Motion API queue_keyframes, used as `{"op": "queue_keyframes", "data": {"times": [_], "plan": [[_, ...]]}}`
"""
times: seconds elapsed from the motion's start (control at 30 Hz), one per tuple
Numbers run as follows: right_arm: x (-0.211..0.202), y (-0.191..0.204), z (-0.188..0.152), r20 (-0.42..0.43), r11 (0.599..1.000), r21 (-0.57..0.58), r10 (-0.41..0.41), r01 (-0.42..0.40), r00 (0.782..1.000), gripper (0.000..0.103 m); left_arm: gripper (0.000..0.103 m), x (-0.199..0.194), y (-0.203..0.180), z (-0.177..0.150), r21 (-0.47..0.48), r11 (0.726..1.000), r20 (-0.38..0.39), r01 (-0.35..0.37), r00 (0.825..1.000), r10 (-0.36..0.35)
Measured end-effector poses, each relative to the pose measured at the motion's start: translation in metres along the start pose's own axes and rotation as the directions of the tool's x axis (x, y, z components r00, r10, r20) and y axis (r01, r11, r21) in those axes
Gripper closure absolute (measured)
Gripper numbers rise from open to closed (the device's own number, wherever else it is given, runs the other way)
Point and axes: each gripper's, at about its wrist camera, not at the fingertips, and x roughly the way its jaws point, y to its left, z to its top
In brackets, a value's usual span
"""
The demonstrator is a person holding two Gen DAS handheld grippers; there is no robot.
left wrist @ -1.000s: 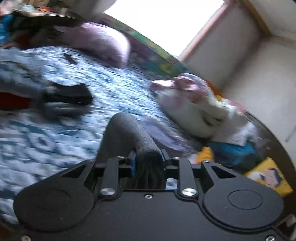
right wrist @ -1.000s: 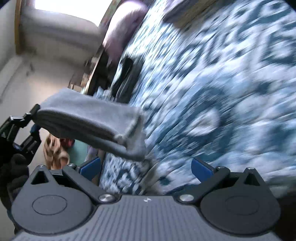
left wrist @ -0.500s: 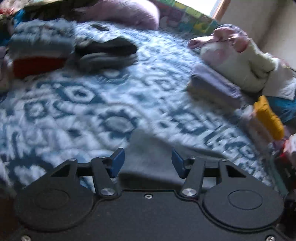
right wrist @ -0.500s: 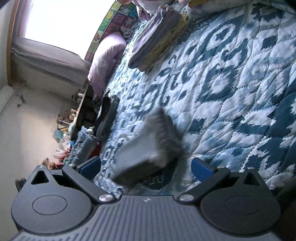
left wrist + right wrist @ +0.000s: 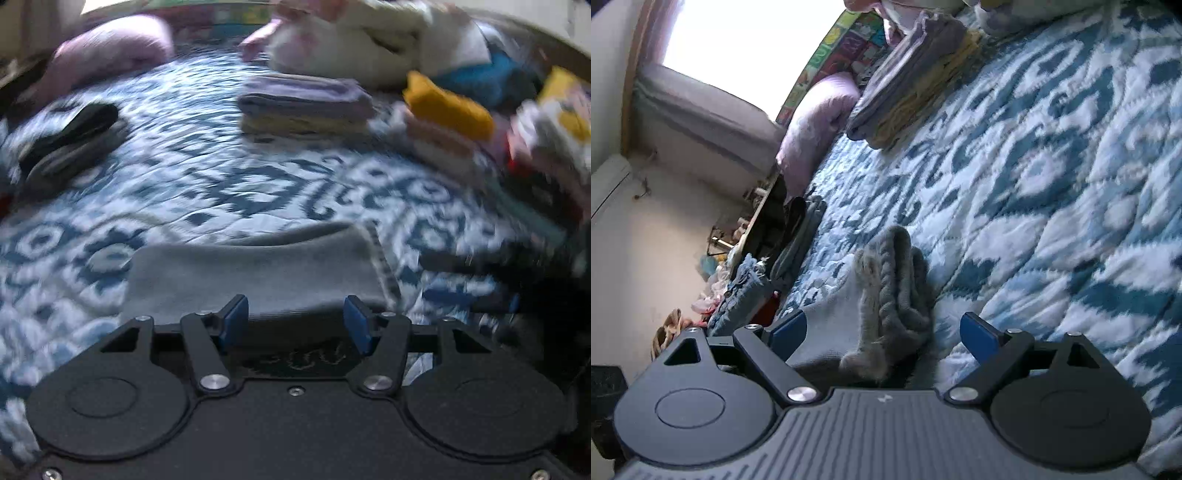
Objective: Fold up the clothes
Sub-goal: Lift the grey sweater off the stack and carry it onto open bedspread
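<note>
A folded grey garment (image 5: pixel 251 273) lies flat on the blue-and-white quilt (image 5: pixel 221 184). My left gripper (image 5: pixel 295 321) is open over the garment's near edge, and its blue pads touch nothing. In the right wrist view the same grey garment (image 5: pixel 897 280) shows its bunched, layered end on the quilt (image 5: pixel 1052 166). My right gripper (image 5: pixel 882 332) straddles that end with its jaws closing. The cloth sits between the pads, which stand clear of it.
A folded purple and yellow stack (image 5: pixel 306 107) (image 5: pixel 916 74) sits further back on the bed. Black and grey folded items (image 5: pixel 70 140) lie at the left, a pink pillow (image 5: pixel 110 55) behind them. Loose clothes (image 5: pixel 369 40) and folded orange and pink pieces (image 5: pixel 447 107) crowd the back right.
My left gripper opened and let the grey garment go, then sank toward the bed. The garment now rests on the quilt. My right gripper came closer to it and its jaws narrowed.
</note>
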Motion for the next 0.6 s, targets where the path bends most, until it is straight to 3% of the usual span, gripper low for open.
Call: {"op": "queue_keyframes", "data": {"times": [0.23,0.4,0.53,0.57,0.6], "plan": [[-0.009,0.006,0.007,-0.019,0.990,-0.094,0.106,-0.108,0.994,0.013,0.047,0.033,-0.033,-0.002,0.204,0.978,-0.023,0.043,0.999,-0.039],[-0.012,-0.005,0.012,-0.022,0.992,-0.050,0.112,-0.113,0.993,0.013,0.047,0.050,-0.060,-0.003,0.362,0.931,-0.018,0.053,0.999,-0.051],[-0.012,-0.019,0.015,-0.003,0.993,0.017,0.118,-0.118,0.993,0.013,0.046,0.065,-0.073,-0.008,0.436,0.898,-0.053,0.052,0.998,-0.032],[-0.012,-0.022,0.015,0.001,0.992,0.031,0.121,-0.121,0.993,0.013,0.049,0.064,-0.071,-0.008,0.423,0.905,-0.051,0.055,0.998,-0.037],[-0.012,-0.023,0.015,0.004,0.991,0.040,0.128,-0.128,0.992,0.013,0.066,0.062,-0.069,-0.007,0.407,0.912,-0.050,0.060,0.998,-0.043]]}}
